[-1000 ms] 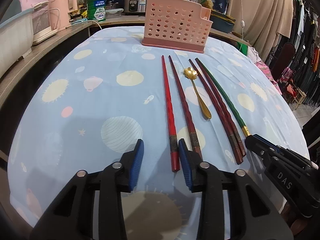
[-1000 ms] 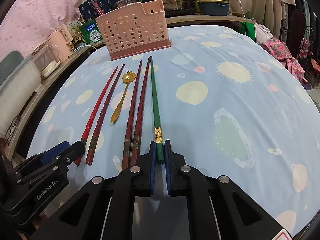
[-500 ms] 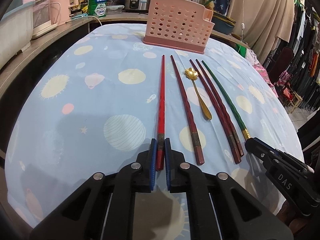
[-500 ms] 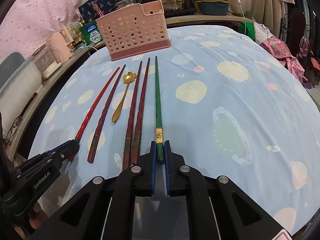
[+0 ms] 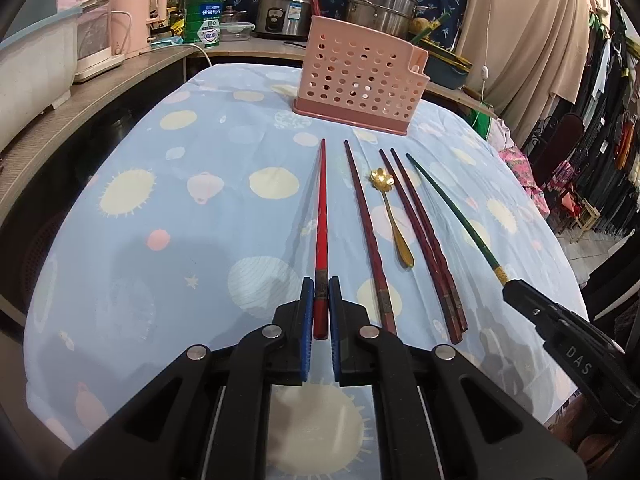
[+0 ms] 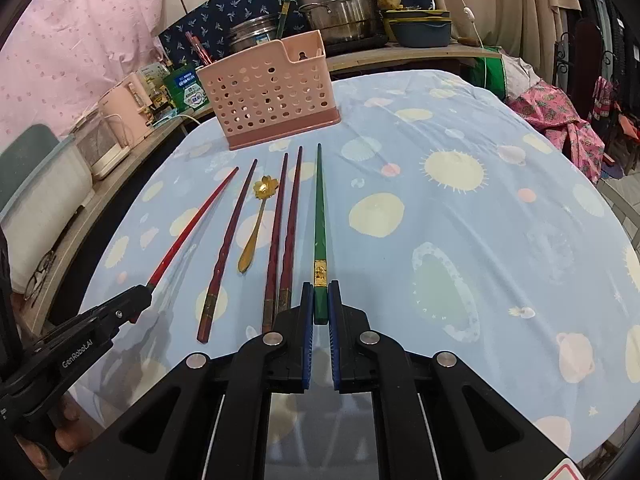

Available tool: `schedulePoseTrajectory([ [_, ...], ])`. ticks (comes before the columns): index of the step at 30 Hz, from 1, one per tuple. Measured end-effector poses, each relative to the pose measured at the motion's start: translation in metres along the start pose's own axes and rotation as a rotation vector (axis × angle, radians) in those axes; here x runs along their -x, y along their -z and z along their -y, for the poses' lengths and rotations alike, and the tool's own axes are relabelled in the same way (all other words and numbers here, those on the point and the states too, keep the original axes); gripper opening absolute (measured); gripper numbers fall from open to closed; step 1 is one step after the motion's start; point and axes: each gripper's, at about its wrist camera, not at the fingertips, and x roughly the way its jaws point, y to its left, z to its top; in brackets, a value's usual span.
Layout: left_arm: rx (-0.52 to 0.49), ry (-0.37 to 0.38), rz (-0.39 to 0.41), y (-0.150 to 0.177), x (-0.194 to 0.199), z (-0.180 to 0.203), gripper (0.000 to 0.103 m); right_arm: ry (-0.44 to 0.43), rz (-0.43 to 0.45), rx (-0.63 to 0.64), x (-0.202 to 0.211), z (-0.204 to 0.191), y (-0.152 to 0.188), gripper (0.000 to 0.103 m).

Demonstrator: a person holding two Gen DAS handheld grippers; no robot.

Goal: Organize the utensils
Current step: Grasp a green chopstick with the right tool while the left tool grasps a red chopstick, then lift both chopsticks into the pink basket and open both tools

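My left gripper (image 5: 320, 294) is shut on the thick end of a bright red chopstick (image 5: 321, 216), whose tip points toward the pink perforated utensil holder (image 5: 358, 80) at the far side of the table. My right gripper (image 6: 319, 298) is shut on the end of a green chopstick (image 6: 319, 208) with a gold band. Between the two lie a dark red chopstick (image 5: 366, 232), a gold flower-headed spoon (image 5: 394, 220) and a pair of dark red chopsticks (image 5: 426, 236), all flat on the blue cloth. Each gripper appears at the edge of the other's view.
The table wears a light blue cloth (image 5: 168, 208) with planet prints. A shelf at the left holds a pink kettle (image 5: 134, 20) and a white appliance. Steel pots (image 5: 380, 4) stand behind the holder. Clothes hang at the right.
My left gripper closed on the bright red chopstick and lifted its near end a little. The right gripper kept its hold on the green chopstick, with its far end swung slightly.
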Motion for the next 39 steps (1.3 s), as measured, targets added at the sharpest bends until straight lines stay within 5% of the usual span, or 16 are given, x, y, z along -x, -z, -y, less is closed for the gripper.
schedulePoseTrajectory([
  [21,0.022,-0.008,0.099,-0.044,0.041,-0.011,0.007,-0.038,0.177,-0.053,0.062,0.008,-0.048,0.007],
  [39,0.024,-0.005,0.278,-0.113,0.079,-0.011,0.007,-0.072,0.306,-0.072,0.094,0.01,-0.098,0.007],
])
